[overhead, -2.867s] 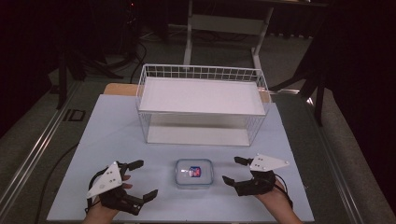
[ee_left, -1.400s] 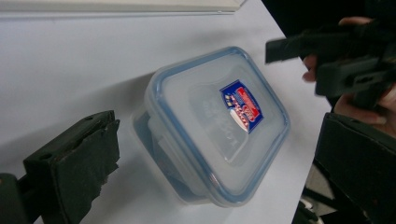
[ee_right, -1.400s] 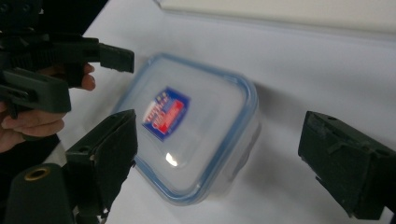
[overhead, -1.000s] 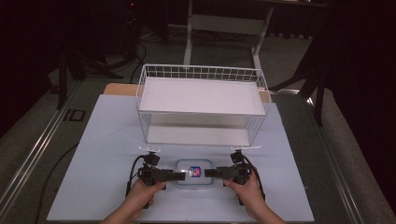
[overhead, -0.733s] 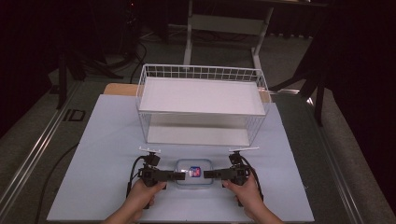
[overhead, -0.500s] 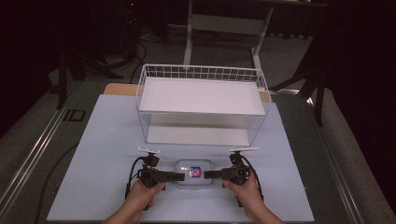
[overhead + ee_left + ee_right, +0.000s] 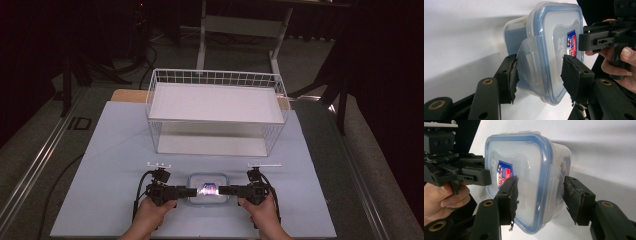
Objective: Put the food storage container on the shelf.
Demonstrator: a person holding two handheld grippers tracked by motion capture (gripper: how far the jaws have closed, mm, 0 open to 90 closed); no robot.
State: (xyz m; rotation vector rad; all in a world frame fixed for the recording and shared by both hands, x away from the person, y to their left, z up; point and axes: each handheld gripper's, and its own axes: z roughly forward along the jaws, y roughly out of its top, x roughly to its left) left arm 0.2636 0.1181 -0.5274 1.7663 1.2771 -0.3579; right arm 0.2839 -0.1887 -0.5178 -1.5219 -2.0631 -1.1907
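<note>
I'm pinching box [image 7: 208, 189] ends with left tongs [image 7: 539, 67] and right tongs [image 7: 540, 191], both just been closing; keeping lift level toward basket [image 7: 216, 112].

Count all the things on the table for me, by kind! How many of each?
Wire basket: 1
Plastic box with blue-rimmed lid: 1
Grippers, left gripper and right gripper: 2
Total: 4
</note>
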